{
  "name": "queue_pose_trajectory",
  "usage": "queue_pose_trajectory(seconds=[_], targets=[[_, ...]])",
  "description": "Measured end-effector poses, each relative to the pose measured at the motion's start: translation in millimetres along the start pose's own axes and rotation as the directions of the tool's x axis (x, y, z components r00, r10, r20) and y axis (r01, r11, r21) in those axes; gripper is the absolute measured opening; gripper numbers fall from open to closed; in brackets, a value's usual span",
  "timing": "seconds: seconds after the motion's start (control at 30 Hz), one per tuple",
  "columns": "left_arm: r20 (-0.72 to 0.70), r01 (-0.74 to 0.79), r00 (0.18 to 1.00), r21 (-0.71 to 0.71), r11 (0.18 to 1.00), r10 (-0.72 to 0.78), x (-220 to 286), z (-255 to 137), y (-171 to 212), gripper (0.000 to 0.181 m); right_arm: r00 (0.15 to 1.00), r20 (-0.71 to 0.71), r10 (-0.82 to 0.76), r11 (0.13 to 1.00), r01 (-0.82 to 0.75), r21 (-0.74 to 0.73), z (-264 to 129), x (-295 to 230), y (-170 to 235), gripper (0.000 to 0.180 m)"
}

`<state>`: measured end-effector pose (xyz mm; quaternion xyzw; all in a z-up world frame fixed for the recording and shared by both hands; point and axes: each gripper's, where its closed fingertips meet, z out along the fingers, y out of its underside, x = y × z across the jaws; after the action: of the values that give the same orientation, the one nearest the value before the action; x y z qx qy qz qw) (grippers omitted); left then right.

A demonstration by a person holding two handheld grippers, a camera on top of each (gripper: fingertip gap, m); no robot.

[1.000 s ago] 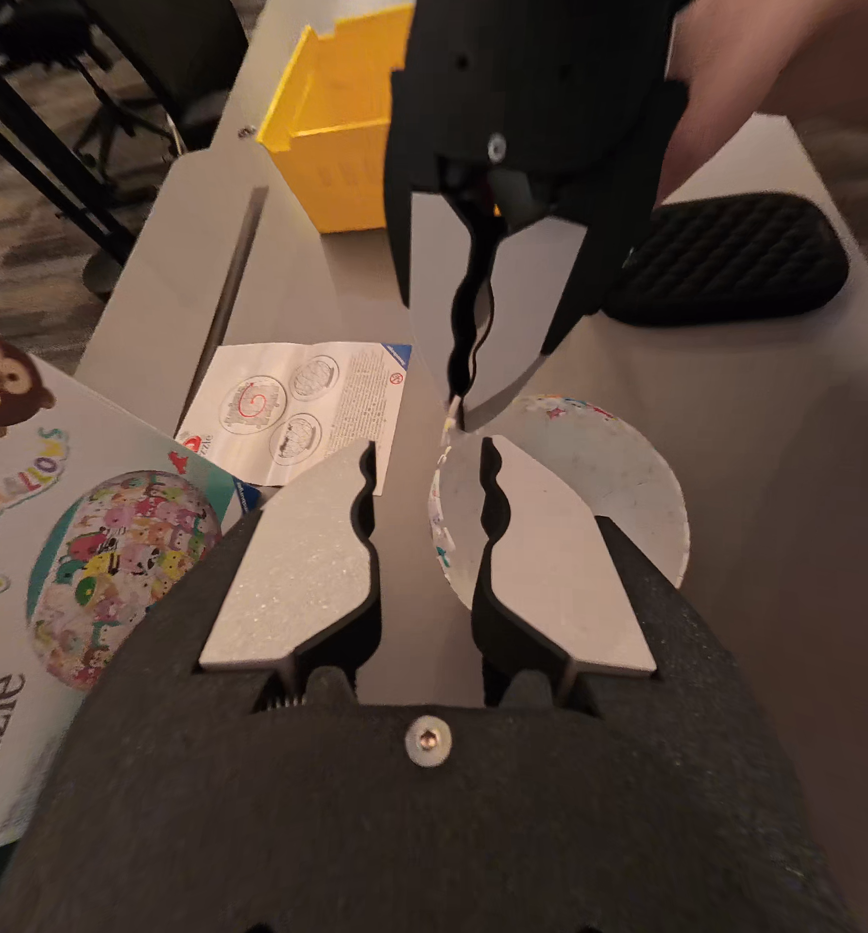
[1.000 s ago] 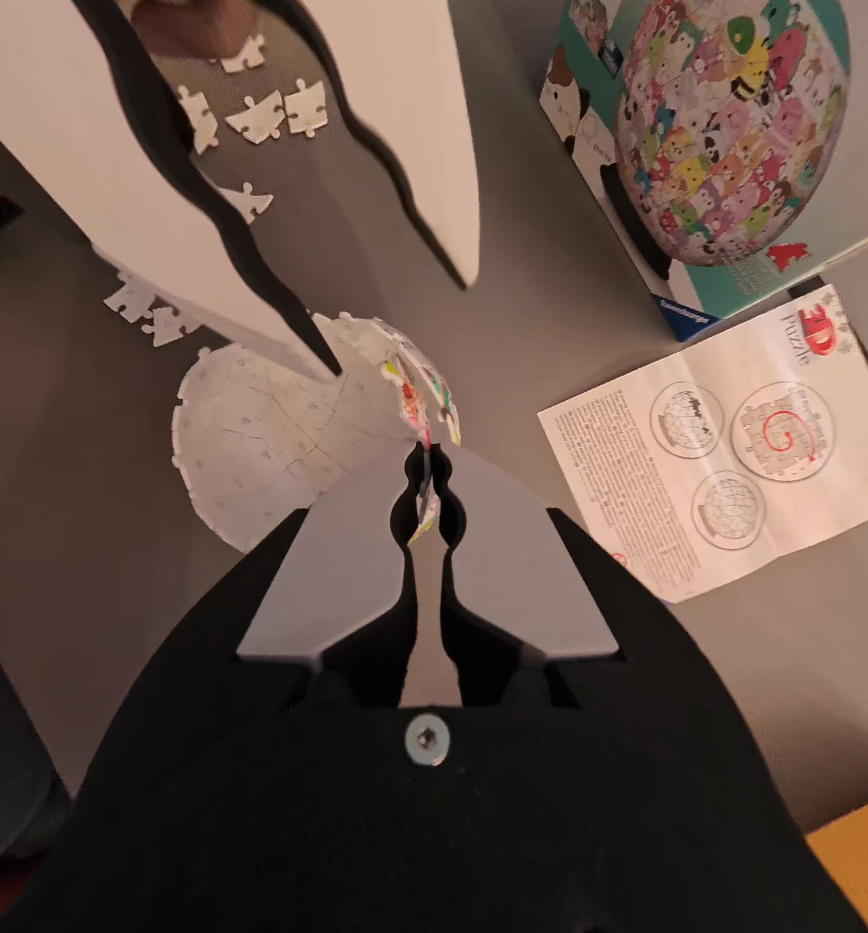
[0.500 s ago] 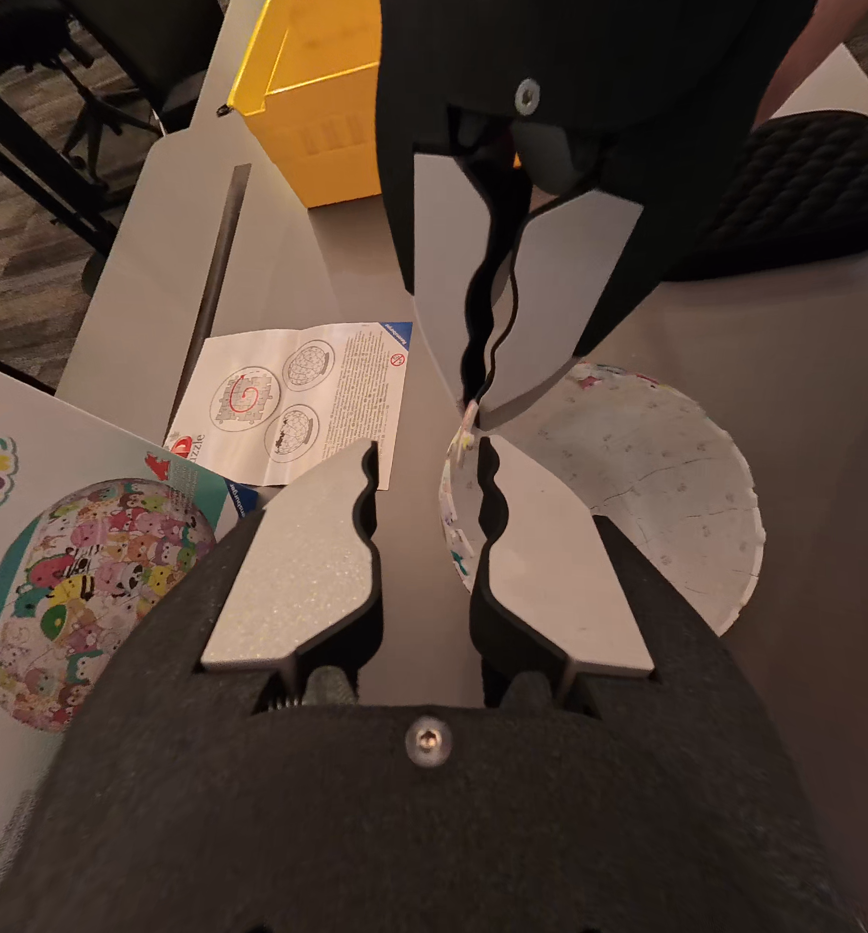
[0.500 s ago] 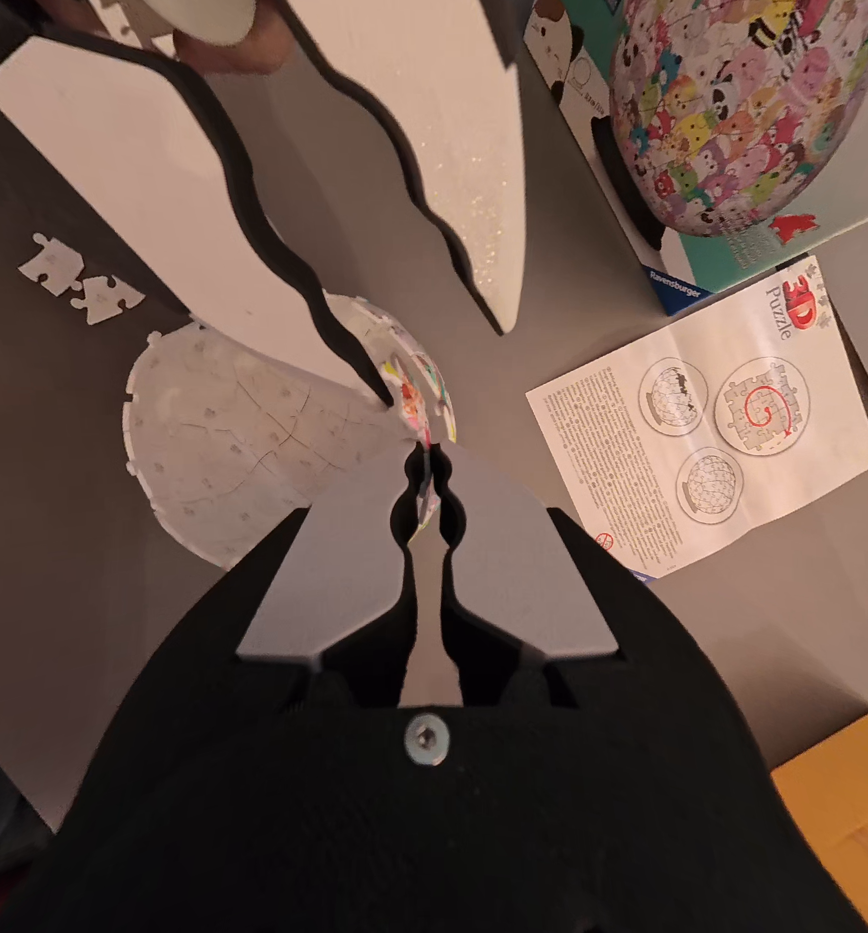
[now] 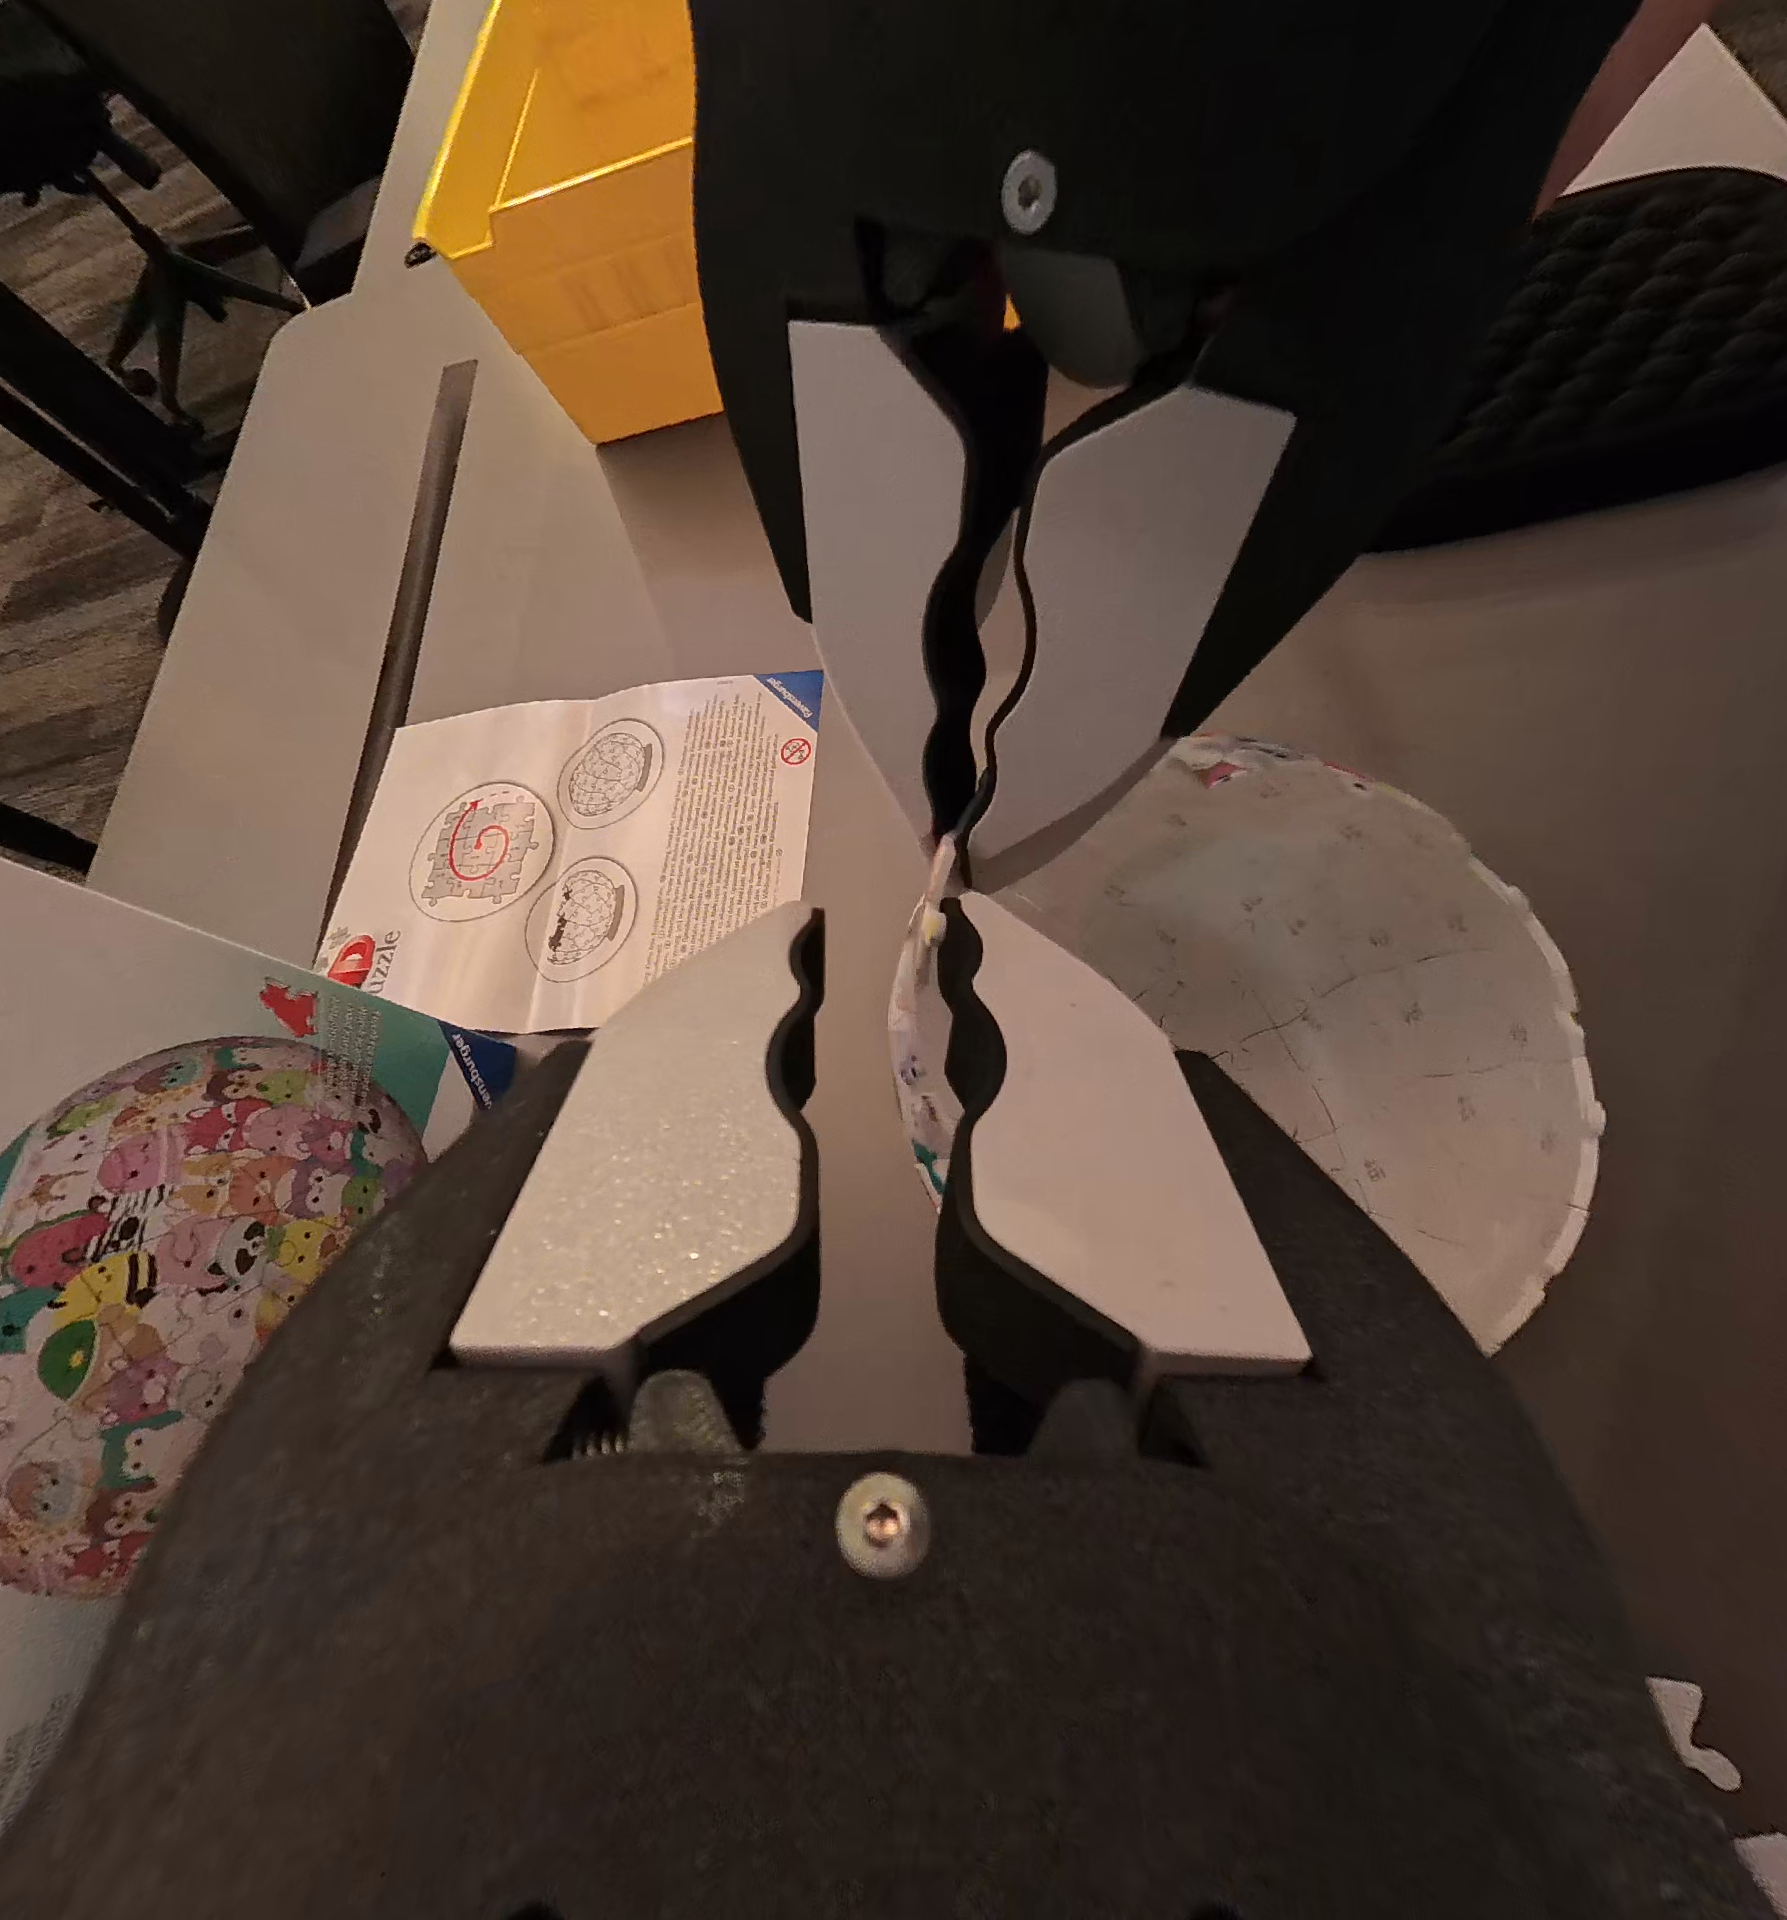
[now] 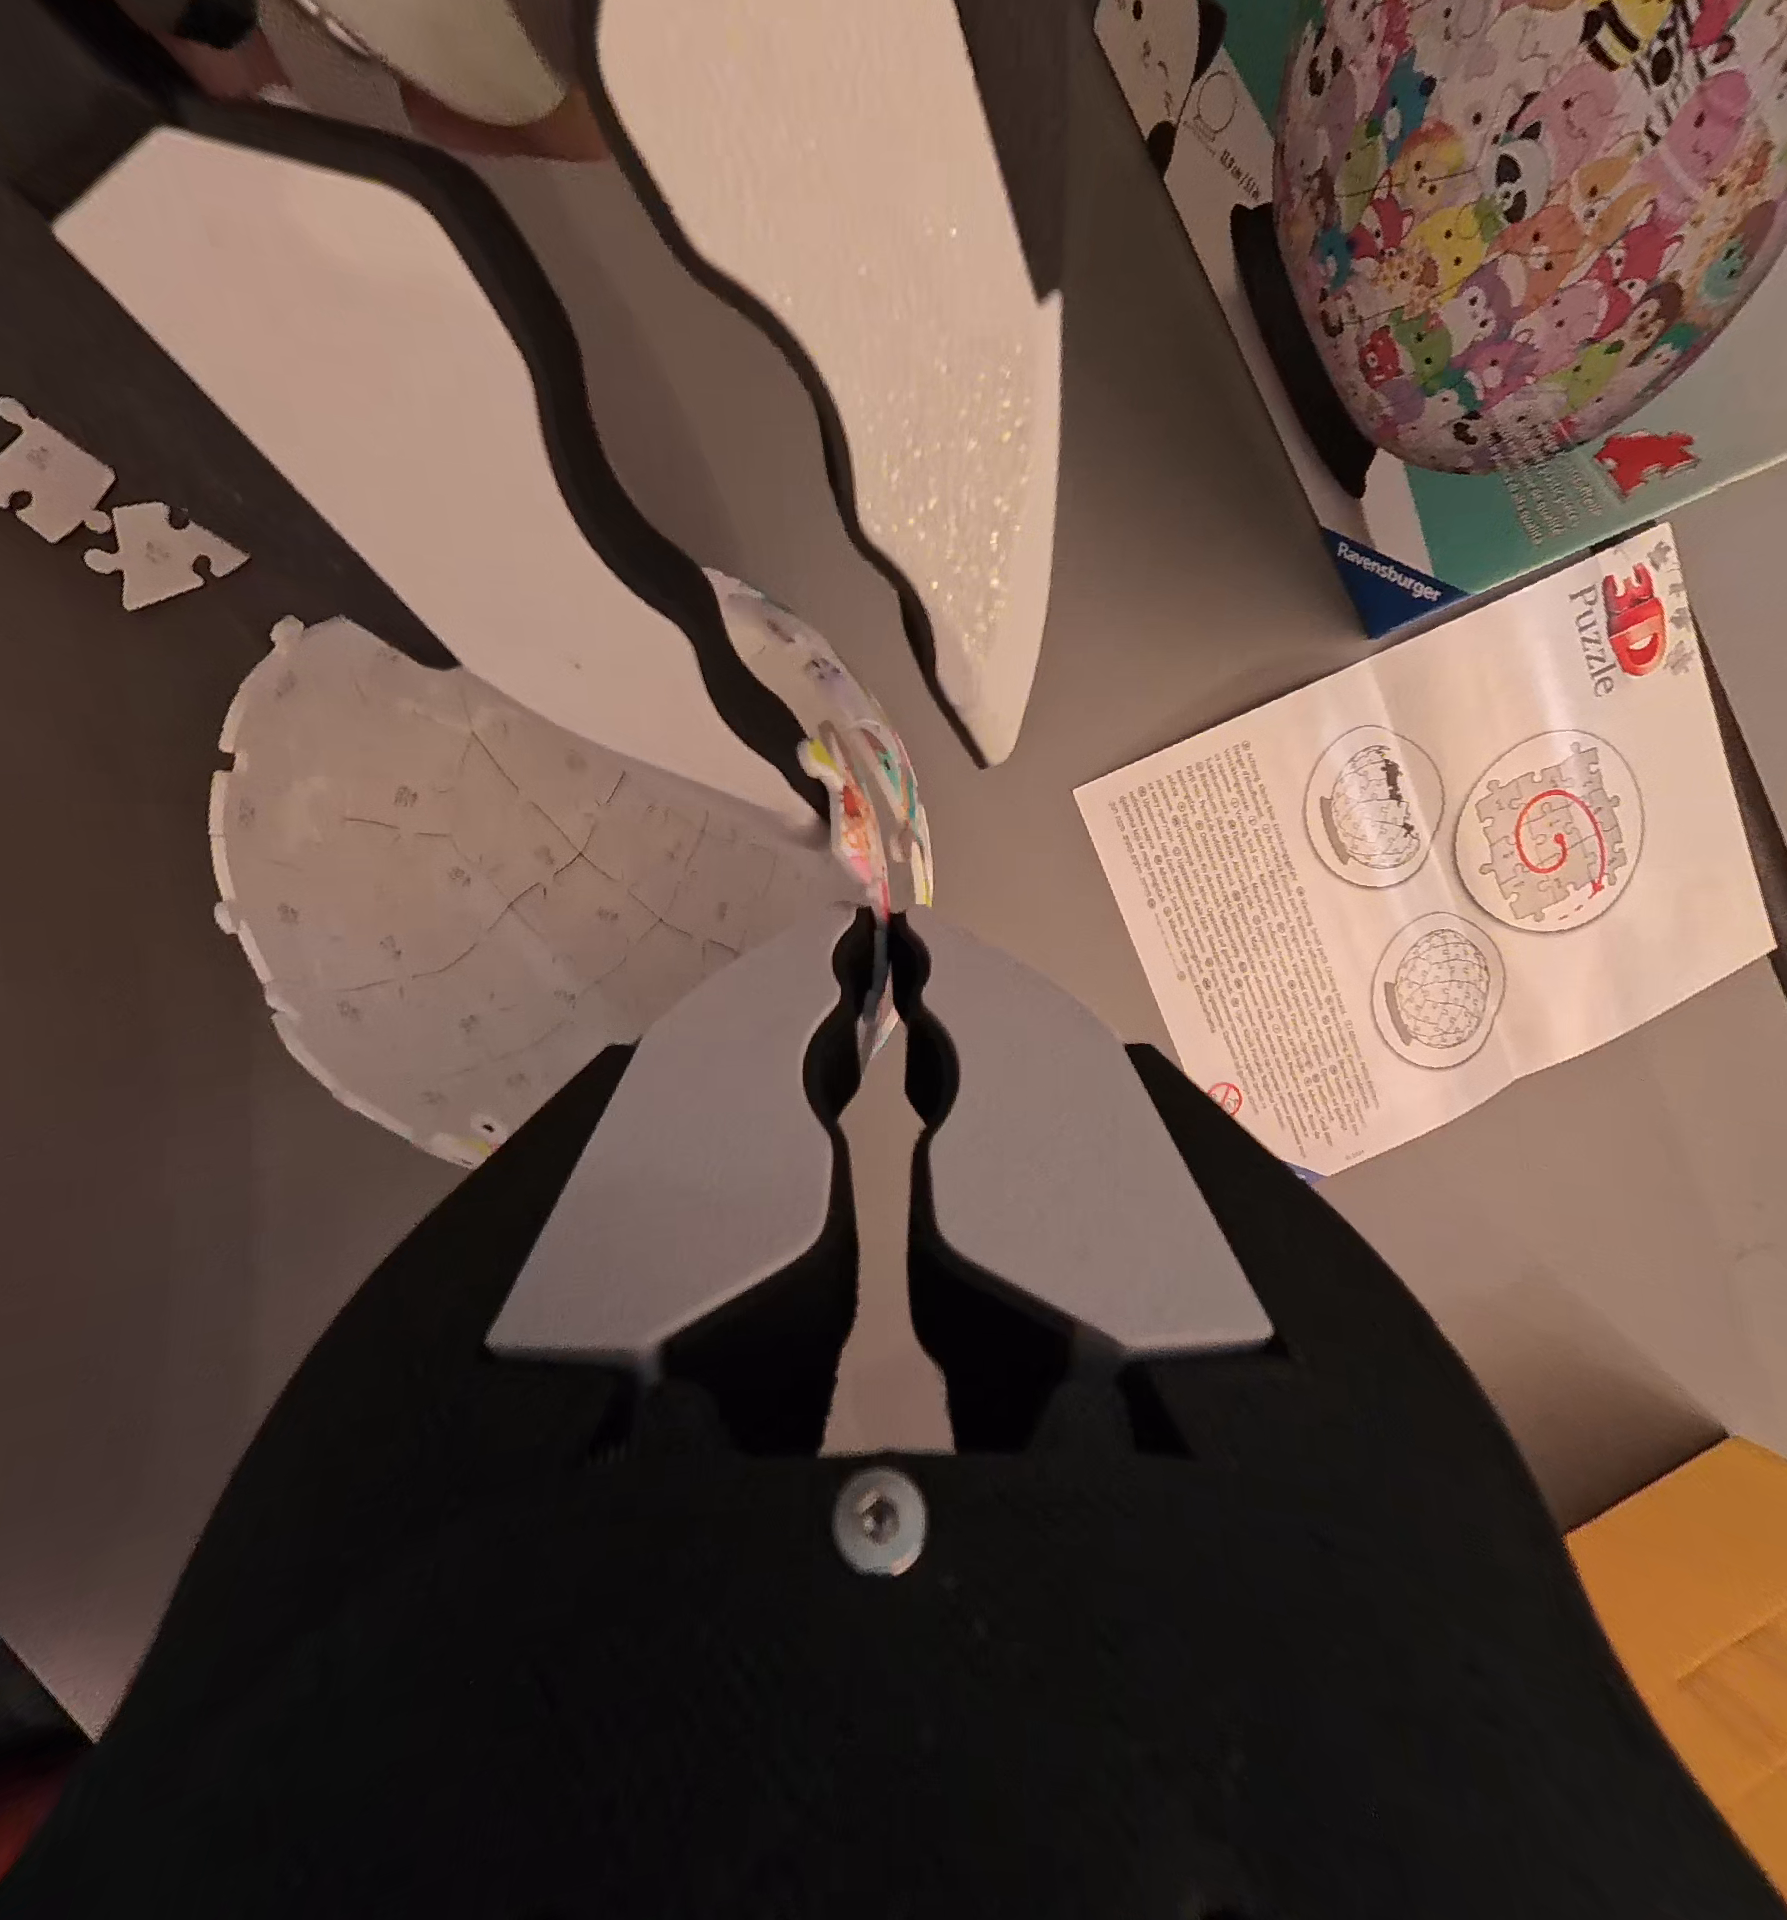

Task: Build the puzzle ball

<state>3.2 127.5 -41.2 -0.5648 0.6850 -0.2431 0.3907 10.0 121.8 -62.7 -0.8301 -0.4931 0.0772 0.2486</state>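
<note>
The right hand-held gripper [image 6: 884, 925] is clamped tight on the rim of the half-built puzzle ball [image 6: 473, 873], its two fingertips pinching the thin coloured edge between them. The ball is a white bowl-shaped shell, inside face towards both cameras, sitting out in the middle of the grey worktop [image 5: 1647, 727].

The left hand-held gripper [image 5: 878, 920] comes in from the opposite side, jaws spread apart with nothing between them. One finger [image 5: 1076, 1101] lies inside the shell, right against the rim, while the other hangs outside it over bare worktop. The tips of the two tools nearly meet at the same spot on the rim.

Beside the shell, towards the worktop's edge, lies the unfolded instruction sheet [image 6: 1440, 831], with the puzzle box [image 5: 141, 1247] overlapping its corner. A yellow bin [image 5: 598, 239] stands at the far end in the left wrist view, and a black quilted pad [image 5: 1647, 343] sits across from it. Two loose white puzzle pieces [image 6: 99, 509] lie just beyond the shell in the right wrist view, and more pieces [image 5: 1741, 1808] show at the lower right corner of the left wrist view.
</note>
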Motion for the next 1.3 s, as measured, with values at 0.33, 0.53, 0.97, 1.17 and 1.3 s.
queue_pose_trajectory(seconds=[0.33, 0.53, 0.97, 1.17, 1.3], targets=[[-0.037, 0.041, 0.998, -0.005, 0.999, -0.041, 2.2, 2.1, 3.9, 0.03, 0.999, -0.019, 0.032, 0.999, -0.032, -0.023, -3.2, -1.6, -0.4, 0.004], [-0.04, 0.054, 0.998, 0.019, 0.998, -0.053, 1.0, 2.4, 0.7, 0.031, 0.999, -0.027, 0.041, 0.998, -0.042, -0.053, -1.4, -1.1, 1.1, 0.004], [-0.065, 0.064, 0.996, -0.012, 0.998, -0.065, 4.2, 16.9, 11.7, 0.026, 0.997, -0.06, 0.058, 0.995, -0.062, -0.075, 1.5, 3.7, 6.3, 0.004], [-0.054, 0.039, 0.998, -0.068, 0.997, -0.043, 7.5, 26.2, 17.9, 0.019, 0.997, -0.07, 0.016, 0.997, -0.021, -0.07, 0.1, 2.8, 6.1, 0.004], [-0.055, 0.05, 0.997, -0.064, 0.997, -0.053, 8.1, 28.0, 15.9, 0.017, 0.997, -0.074, 0.01, 0.998, -0.014, -0.06, -1.0, 4.7, 7.4, 0.004]])
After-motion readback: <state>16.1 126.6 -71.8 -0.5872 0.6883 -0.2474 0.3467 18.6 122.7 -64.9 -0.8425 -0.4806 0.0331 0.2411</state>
